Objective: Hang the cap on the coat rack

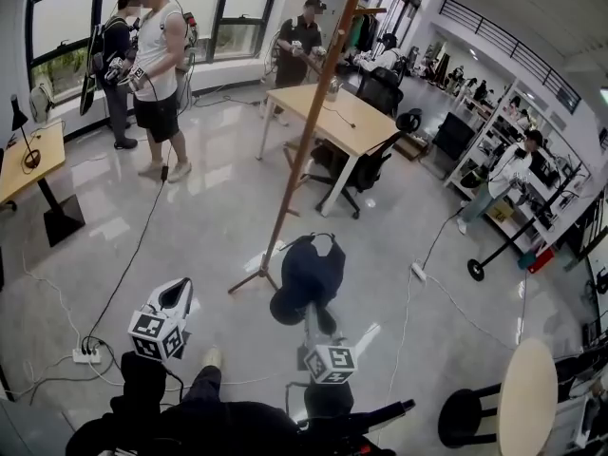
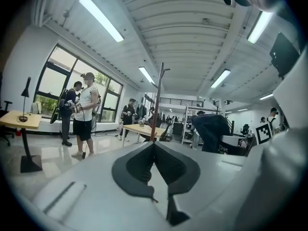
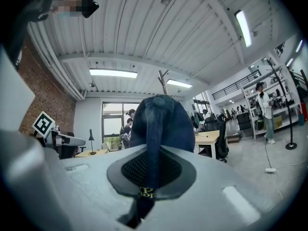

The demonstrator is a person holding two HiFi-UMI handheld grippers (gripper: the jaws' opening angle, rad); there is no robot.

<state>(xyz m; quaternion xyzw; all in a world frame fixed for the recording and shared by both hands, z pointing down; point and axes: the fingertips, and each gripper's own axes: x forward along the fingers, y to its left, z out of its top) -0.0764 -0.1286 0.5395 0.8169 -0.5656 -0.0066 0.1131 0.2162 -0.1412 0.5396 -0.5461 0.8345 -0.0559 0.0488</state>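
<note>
Right gripper view: the right gripper (image 3: 152,165) clamps a navy cap (image 3: 163,121), the wooden coat rack (image 3: 162,82) standing beyond; the left gripper (image 2: 154,150) is closed and empty.

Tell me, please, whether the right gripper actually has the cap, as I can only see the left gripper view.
Observer: Yes, the right gripper view shows the right gripper shut on the cap.
Operator: Is it on the coat rack yet?
Observer: No; in the head view it hangs from the gripper, right of the rack's pole, on no hook.
Operator: Anything on the floor nearby?
Observer: A white power strip lies right of the cap.
</note>
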